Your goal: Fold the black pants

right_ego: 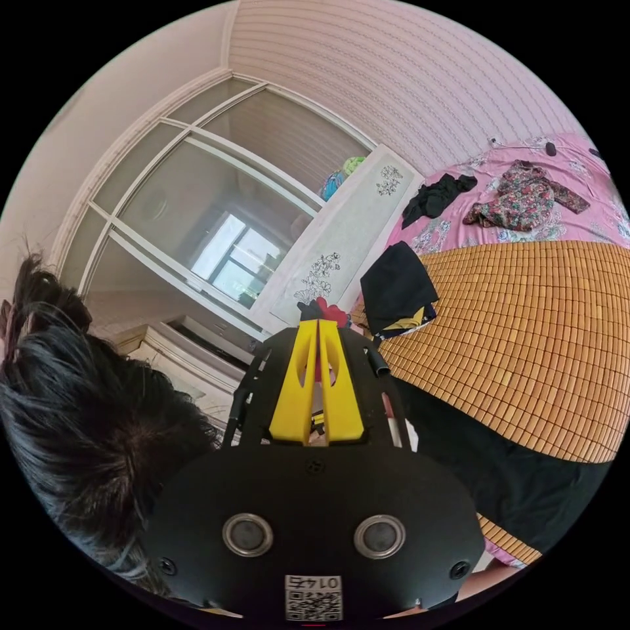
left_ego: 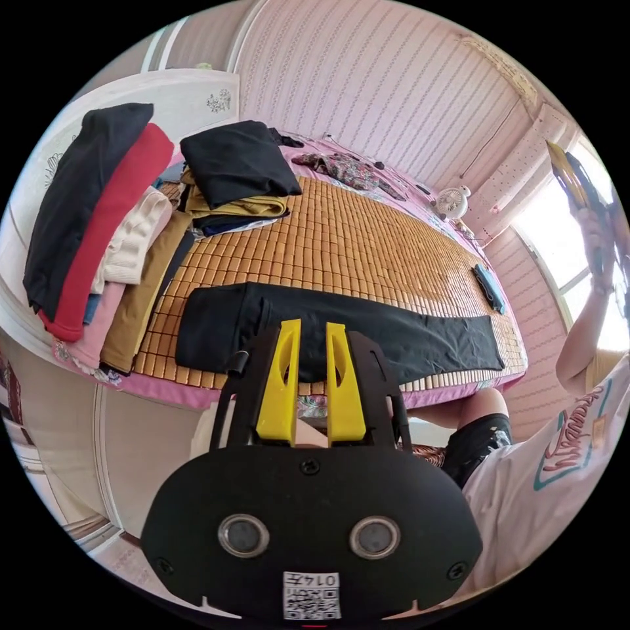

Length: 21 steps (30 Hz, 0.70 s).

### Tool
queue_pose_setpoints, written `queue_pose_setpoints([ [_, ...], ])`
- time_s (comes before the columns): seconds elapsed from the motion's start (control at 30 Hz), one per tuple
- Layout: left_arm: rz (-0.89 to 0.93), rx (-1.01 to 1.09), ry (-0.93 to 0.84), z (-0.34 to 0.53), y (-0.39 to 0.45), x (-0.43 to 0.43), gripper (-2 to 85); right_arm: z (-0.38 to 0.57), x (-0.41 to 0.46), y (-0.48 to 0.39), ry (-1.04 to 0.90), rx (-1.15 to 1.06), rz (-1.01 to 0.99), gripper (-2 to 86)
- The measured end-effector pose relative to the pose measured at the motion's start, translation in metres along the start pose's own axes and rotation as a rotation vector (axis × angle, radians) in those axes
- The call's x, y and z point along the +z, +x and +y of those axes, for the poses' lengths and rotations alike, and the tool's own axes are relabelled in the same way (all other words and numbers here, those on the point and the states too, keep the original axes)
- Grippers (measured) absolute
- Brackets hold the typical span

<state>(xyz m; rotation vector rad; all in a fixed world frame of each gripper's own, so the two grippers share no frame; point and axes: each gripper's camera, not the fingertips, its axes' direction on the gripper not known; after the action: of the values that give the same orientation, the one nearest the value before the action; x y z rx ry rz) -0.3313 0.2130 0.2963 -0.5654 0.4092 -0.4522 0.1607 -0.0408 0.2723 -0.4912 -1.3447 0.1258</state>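
The black pants (left_ego: 367,331) lie flat in a long strip across the near edge of a bamboo mat (left_ego: 354,243) on the bed. My left gripper (left_ego: 314,325) hovers just in front of their middle, its yellow jaws a little apart and holding nothing. A person's raised hand holds the right gripper (left_ego: 571,180) high at the far right of the left gripper view. In the right gripper view, my right gripper (right_ego: 318,323) points up into the room with its jaws together and empty. The pants (right_ego: 518,472) lie below it on the mat (right_ego: 525,328).
Loose clothes (left_ego: 98,223) are heaped at the mat's left end, beside a folded stack with a black top (left_ego: 236,164). A floral garment (left_ego: 348,167), a small fan (left_ego: 453,200) and a dark blue item (left_ego: 491,289) lie farther off. The person's head (right_ego: 85,420) is beside the right gripper.
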Motion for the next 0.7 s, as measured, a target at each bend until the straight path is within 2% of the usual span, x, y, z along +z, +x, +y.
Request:
queue_pose_setpoints([
  [0.17,0.104,0.076,-0.046,-0.006,0.038,0.039,6.4,0.024,-0.036,0.046,0.009,0.077,0.033,-0.1],
  [0.2,0.142,0.099,-0.065,-0.006,0.049,0.052,6.5,0.029,-0.038,0.057,0.012,0.092,0.064,-0.1],
  [0.27,0.193,0.136,-0.103,-0.006,0.068,0.075,6.5,0.048,-0.035,0.112,-0.044,0.259,0.247,-0.2],
  [0.3,0.225,0.171,-0.134,-0.005,0.083,0.090,6.5,0.053,-0.035,0.127,-0.068,0.322,0.271,-0.2],
  [0.37,0.264,0.210,-0.164,-0.003,0.104,0.112,6.5,0.075,-0.037,0.173,-0.119,0.494,0.227,-0.2],
  [0.43,0.335,0.254,-0.198,-0.001,0.127,0.133,6.5,0.087,-0.045,0.188,-0.089,0.541,0.170,-0.2],
  [0.6,0.401,0.396,-0.306,0.008,0.191,0.191,6.5,0.091,-0.066,0.201,-0.058,0.582,0.179,-0.2],
  [0.7,0.366,0.458,-0.318,0.009,0.214,0.213,6.5,0.088,-0.077,0.207,-0.038,0.574,0.078,-0.2],
])
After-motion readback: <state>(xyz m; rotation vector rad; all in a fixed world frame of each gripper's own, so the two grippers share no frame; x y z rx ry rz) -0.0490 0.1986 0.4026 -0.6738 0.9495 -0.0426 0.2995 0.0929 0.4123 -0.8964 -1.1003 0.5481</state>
